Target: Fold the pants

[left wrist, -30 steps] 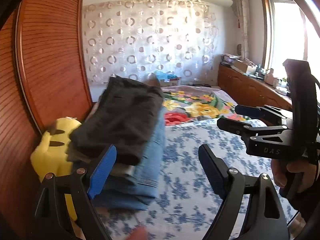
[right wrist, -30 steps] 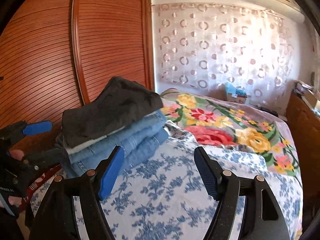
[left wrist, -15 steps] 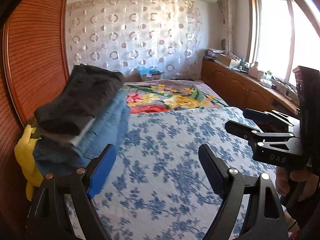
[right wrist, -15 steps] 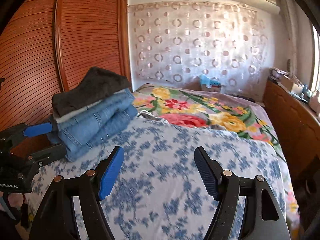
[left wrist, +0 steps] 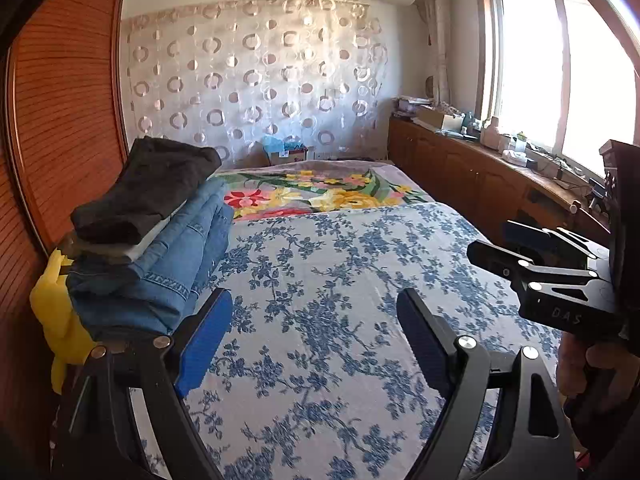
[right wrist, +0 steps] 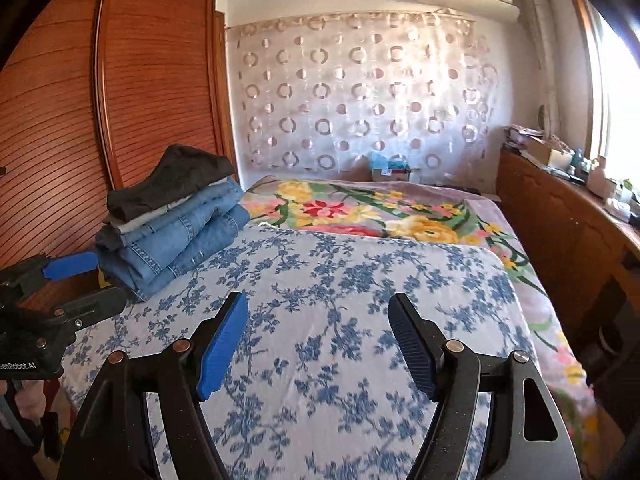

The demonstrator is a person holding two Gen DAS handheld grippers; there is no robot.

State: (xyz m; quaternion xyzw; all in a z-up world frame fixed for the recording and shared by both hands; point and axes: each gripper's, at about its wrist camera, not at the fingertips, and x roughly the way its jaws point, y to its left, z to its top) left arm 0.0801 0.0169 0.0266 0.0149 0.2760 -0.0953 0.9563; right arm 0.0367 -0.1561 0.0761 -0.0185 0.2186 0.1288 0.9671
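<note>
A stack of folded pants lies at the left side of the bed: dark grey pants (left wrist: 152,188) on top, several blue jeans (left wrist: 176,260) beneath; it also shows in the right wrist view (right wrist: 176,224). My left gripper (left wrist: 316,336) is open and empty, held over the blue-flowered sheet (left wrist: 340,280), right of the stack. My right gripper (right wrist: 318,336) is open and empty over the same sheet (right wrist: 320,280). Each gripper shows in the other's view: the right gripper (left wrist: 516,248) and the left gripper (right wrist: 80,280).
A yellow plush toy (left wrist: 56,312) sits left of the stack against the wooden wardrobe (left wrist: 52,120). A flowered blanket (left wrist: 320,192) covers the far bed end. A cluttered wooden cabinet (left wrist: 500,176) runs along the right under the window.
Both grippers have pulled back and swung right, away from the stack of pants, which now sits farther off at the left. Both stay open and empty.
</note>
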